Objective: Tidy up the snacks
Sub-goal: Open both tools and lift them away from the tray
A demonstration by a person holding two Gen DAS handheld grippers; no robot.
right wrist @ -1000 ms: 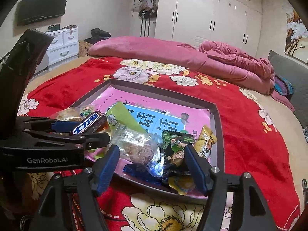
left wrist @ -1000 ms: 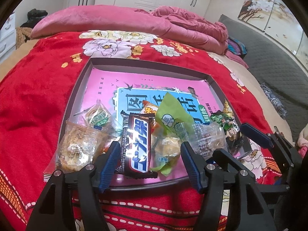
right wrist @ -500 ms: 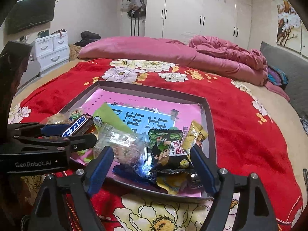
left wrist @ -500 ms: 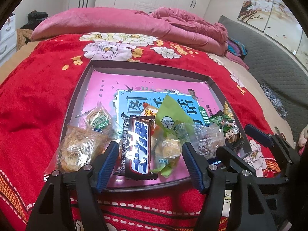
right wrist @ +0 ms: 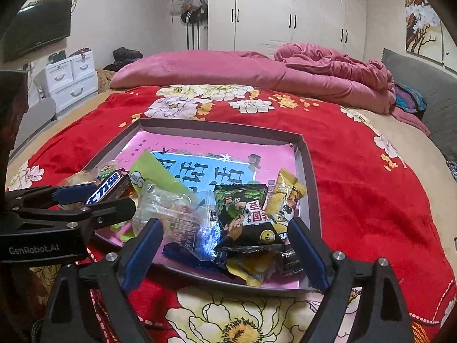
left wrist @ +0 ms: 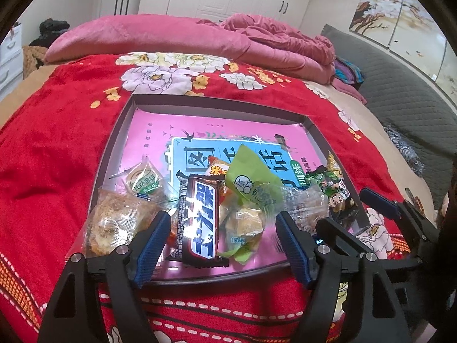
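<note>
Right — both grippers have just been spreading, nothing pinched. The left gripper [left wrist: 221,243] straddles the chocolate bar [left wrist: 200,220] at the tray's [left wrist: 114,154] near edge, long axis along the fingers. The right gripper [right wrist: 225,254] frames the green-black packet [right wrist: 248,217] — each arm nearest its own.

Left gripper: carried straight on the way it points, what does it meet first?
Most likely the dark chocolate bar, lying between the open left gripper pads in the tray; depth is uncertain.

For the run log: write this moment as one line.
stage: snacks piled at tray near edge | left tool: open, opening, astride chocolate bar | right tool: open, opening, astride dark packet | held: nothing
</note>
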